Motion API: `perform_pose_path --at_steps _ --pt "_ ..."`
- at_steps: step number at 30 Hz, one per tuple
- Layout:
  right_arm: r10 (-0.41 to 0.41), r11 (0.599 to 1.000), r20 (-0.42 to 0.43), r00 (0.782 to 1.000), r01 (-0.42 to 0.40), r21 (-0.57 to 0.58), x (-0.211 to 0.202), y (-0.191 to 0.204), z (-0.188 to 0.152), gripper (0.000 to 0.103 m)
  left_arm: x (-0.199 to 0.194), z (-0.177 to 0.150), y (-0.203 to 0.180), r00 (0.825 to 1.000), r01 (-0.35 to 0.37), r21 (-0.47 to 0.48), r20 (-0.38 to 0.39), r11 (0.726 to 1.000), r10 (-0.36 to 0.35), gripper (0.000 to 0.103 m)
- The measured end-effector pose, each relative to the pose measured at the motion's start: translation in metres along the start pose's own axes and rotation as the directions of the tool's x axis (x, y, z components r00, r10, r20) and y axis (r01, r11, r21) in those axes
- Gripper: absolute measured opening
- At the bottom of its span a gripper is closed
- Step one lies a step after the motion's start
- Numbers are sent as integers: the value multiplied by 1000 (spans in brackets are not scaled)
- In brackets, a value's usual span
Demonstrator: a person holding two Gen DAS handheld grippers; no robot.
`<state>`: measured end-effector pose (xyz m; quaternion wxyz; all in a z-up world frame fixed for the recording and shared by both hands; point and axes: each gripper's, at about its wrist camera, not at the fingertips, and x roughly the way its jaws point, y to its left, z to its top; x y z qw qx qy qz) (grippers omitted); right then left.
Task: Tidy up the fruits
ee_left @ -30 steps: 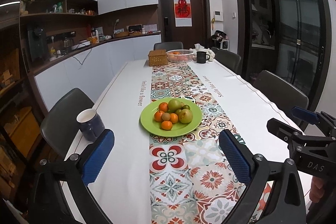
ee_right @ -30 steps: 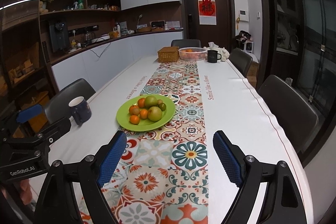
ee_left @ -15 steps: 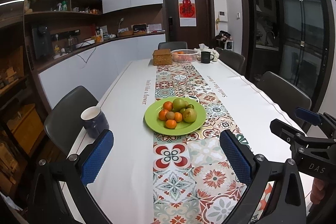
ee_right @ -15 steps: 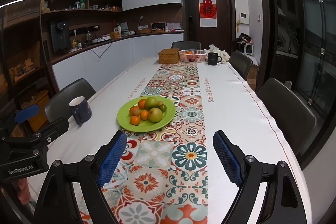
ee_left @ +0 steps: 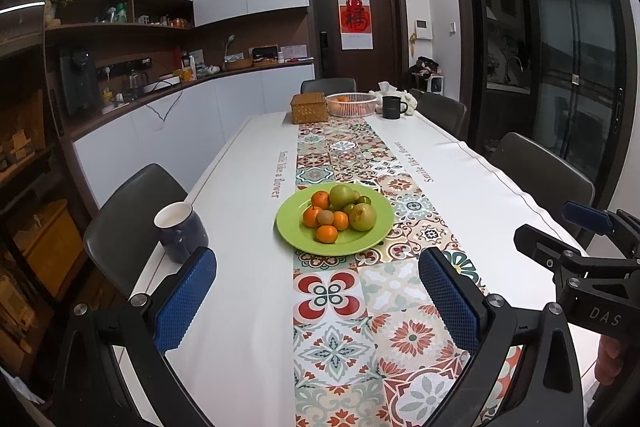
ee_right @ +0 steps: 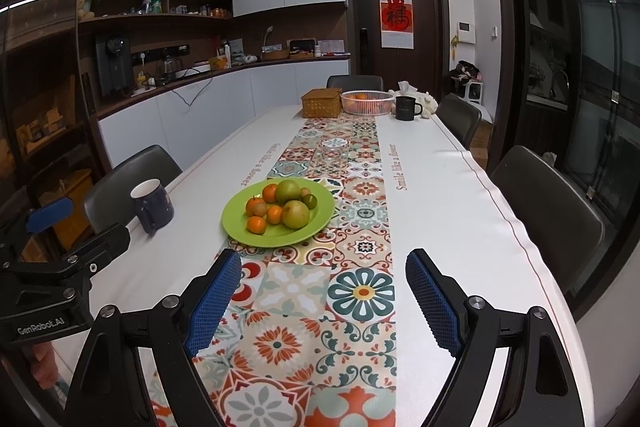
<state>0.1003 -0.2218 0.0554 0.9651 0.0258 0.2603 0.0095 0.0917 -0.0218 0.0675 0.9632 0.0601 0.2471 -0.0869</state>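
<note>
Two tools are held above the near end of the surface (ee_left: pixel 248 187), both spread wide with nothing between the blue pads. Ahead of the left tool (ee_left: pixel 316 303), to its left, a dark blue mug (ee_left: pixel 181 231) with a white inside is seen at the surface edge, just beyond the left pad. Straight ahead, a green plate (ee_left: pixel 294 227) rests partly on the patterned runner (ee_left: pixel 332 311), well apart from the pads; small oranges (ee_left: pixel 327 233), a brown kiwi (ee_left: pixel 325 216) and two large green-yellow fruits (ee_left: pixel 362 217) are piled on it. To its right, the right tool (ee_left: pixel 576 239) is seen from the side.

From the right tool (ee_right: pixel 324 299), the left tool (ee_right: pixel 60 243) is seen at far left, the mug (ee_right: pixel 152 205) beyond it. The plate (ee_right: pixel 240 227) lies ahead, slightly left. Far ahead, a wicker box (ee_right: pixel 321 103), a white basket (ee_right: pixel 367 103) with orange fruit and a black mug (ee_right: pixel 406 108) are lined up at the far end.
</note>
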Motion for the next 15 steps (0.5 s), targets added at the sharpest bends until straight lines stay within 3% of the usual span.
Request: perform_pose_path --at_steps 15 --pt "1 1000 -10 1000 -1 -8 4 2 -3 85 2 -1 1 1000 6 -3 -7 1000 -6 103"
